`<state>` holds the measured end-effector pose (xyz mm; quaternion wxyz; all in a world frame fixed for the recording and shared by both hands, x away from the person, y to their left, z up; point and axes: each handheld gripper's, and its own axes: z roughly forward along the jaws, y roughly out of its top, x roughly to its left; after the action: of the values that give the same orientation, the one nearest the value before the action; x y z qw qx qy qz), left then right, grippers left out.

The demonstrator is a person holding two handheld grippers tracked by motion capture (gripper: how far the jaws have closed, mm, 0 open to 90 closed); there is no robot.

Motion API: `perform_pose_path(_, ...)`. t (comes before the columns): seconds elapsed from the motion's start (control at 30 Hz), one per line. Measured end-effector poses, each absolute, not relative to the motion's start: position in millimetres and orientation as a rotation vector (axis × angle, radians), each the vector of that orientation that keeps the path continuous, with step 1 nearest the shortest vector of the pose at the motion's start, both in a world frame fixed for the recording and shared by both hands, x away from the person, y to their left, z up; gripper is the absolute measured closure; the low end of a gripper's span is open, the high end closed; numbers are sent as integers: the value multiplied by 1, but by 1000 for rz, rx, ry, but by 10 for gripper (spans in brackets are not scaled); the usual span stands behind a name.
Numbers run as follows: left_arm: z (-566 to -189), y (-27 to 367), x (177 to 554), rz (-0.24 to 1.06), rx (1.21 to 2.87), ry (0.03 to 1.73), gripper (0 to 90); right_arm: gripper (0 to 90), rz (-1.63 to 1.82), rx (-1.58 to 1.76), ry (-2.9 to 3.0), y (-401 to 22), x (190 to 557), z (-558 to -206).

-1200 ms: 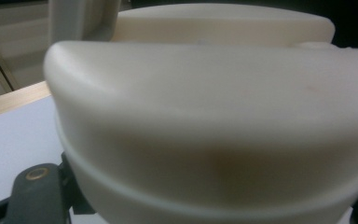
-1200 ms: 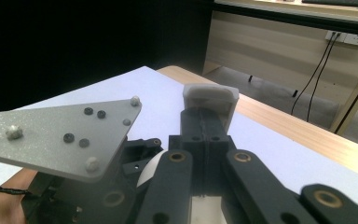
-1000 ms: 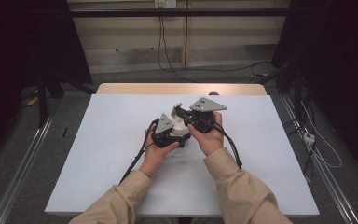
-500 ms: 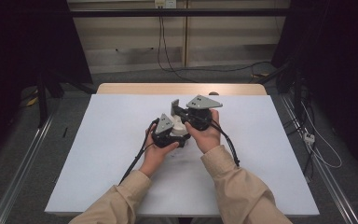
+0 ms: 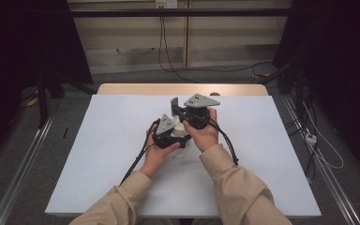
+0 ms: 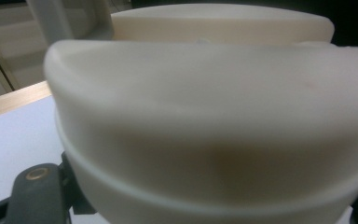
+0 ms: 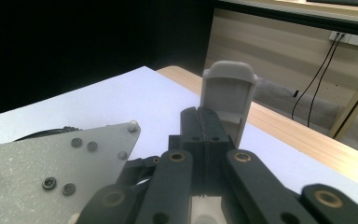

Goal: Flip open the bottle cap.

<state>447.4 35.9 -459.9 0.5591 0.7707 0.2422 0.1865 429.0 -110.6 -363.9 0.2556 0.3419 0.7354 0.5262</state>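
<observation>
- Dark room: black surrounds left and right, a pale panelled back wall [image 5: 136,42] with a socket near its top and cables [image 5: 161,47] hanging from it down to the grey floor.
- Table [image 5: 98,154]: white top with a strip of pale wood along its far edge; metal rails on the floor at either side.
- Person: two forearms in tan sleeves [image 5: 236,187] enter from the near edge and meet around the middle of the tabletop, hands close together.
- Left gripper [image 5: 168,133]: black body with a grey three-cornered plate on top, held in the left hand [image 5: 157,152] just nearer the near edge than the other gripper, apparently touching it. Black cable [image 5: 136,161] trails back toward the near left corner. In its own view a cream-white rounded object [image 6: 205,121], blurred by closeness, sits right in front of the camera with a dark jaw link at bottom left; whether the jaws are closed on it or merely beside it cannot be told.
- Cream-white object, high view: a pale patch [image 5: 182,129] between the two hands, mostly hidden; its form cannot be made out.
- Right gripper [image 5: 180,110]: black, grey plate on top, held in the right hand [image 5: 204,133], pointing toward the far left. Its own view shows the two black jaws pressed flat together, nothing between them, with a grey upright fingertip piece [image 7: 228,100] beyond them.
- Second cable [image 5: 227,145]: runs from the right gripper along the right sleeve.
</observation>
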Motion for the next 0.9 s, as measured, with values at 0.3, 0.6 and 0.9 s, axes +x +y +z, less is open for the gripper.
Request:
perform_pose_path(0.3, -460, 35, 447, 426, 1808, 589, 186, 900, 1426, 938, 1992, -111, 433, -366)
perform_pose_path(0.6, -460, 35, 447, 432, 1820, 569, 186, 900, 1417, 975, 1985, -114, 438, -371)
perform_pose_path(0.9, -460, 35, 447, 421, 1810, 581, 186, 900, 1400, 966, 1988, -113, 440, -372)
